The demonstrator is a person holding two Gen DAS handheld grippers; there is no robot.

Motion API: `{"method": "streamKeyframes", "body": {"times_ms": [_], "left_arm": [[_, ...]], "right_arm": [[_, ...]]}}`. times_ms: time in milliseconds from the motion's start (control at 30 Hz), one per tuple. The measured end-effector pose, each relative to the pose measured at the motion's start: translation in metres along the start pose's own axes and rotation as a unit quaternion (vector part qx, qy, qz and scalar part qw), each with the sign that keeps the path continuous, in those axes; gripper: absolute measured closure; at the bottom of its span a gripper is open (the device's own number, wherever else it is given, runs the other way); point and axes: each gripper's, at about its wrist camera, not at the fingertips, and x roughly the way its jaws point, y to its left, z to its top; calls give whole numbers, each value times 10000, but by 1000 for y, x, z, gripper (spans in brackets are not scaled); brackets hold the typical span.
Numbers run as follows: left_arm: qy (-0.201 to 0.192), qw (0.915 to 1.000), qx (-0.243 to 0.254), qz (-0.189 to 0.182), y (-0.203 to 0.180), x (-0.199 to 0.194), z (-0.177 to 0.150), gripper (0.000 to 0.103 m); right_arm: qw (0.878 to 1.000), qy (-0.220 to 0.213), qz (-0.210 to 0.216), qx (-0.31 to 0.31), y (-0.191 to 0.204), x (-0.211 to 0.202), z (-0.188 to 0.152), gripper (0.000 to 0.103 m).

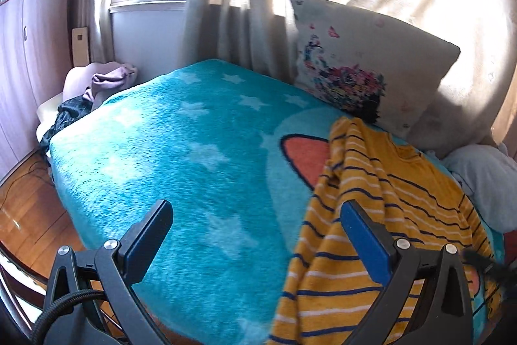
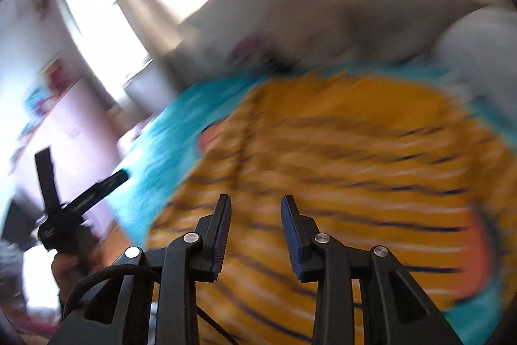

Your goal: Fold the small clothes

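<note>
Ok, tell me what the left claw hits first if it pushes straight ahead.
Most likely the turquoise star blanket: the open left claw points down at bare blanket, and the striped yellow shirt lies off to its right. Depth is unclear.

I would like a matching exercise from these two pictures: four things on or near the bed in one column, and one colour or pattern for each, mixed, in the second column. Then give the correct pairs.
Things:
1. blanket
2. shirt
3. pillow
4. floor

Colours or patterns:
A. yellow with dark and white stripes
B. brown wood
C. turquoise with pale stars
D. white with a colourful flower print

Pairs: 1-C, 2-A, 3-D, 4-B
</note>
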Motion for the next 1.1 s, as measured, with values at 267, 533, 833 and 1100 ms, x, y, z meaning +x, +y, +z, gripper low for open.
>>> {"method": "streamKeyframes", "body": {"times_ms": [267, 533, 833, 1100], "left_arm": [[112, 9996, -257, 20, 31, 9, -4, 0], [9, 9979, -636, 99, 68, 7, 0, 0], [-619, 9813, -1429, 1127, 147, -26, 21, 0], [-589, 9783, -1600, 1177, 167, -27, 20, 0]], "right_arm": [[9951, 959, 79, -219, 31, 81, -21, 68], [9898, 981, -151, -1022, 78, 100, -12, 96], [9720, 795, 1670, -1446, 180, 160, 42, 96], [9624, 961, 2289, -1102, 211, 203, 63, 81]]}}
